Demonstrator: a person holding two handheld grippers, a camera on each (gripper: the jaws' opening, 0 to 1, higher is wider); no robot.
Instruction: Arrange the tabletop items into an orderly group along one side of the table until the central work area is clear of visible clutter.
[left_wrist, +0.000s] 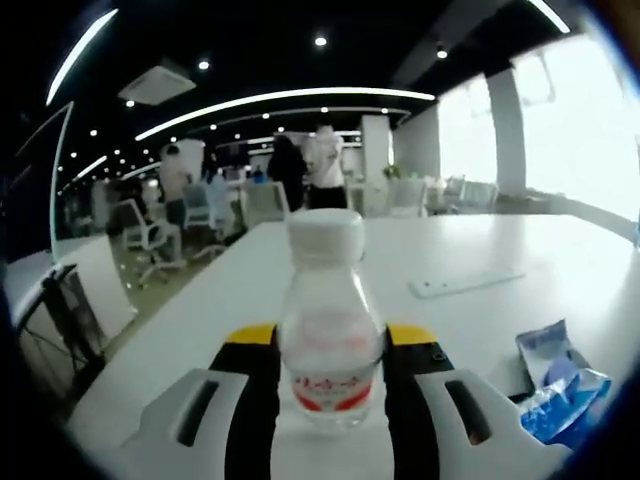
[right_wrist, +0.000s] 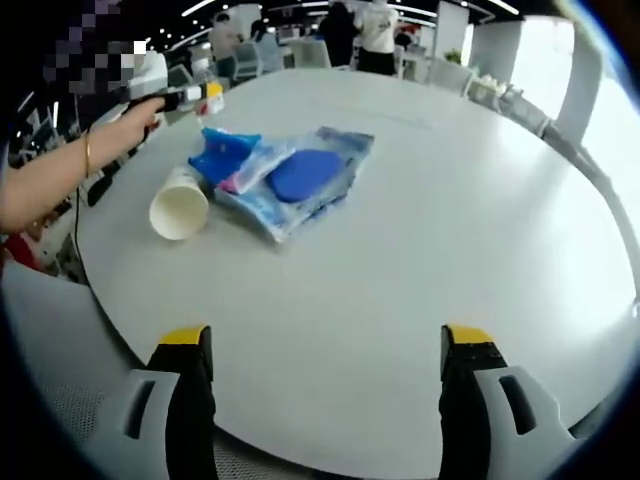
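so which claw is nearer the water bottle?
Left. The left claw has the water bottle between its jaws; the right claw is open over bare table, well away.

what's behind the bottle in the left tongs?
Behind the bottle, held between the left tongs, white table runs back to chairs and standing people. A flat white strip lies right of it. The table directly behind the bottle is covered.

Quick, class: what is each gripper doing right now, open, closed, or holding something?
Left gripper: closed on the bottle.
Right gripper: open, holding nothing, above the table.
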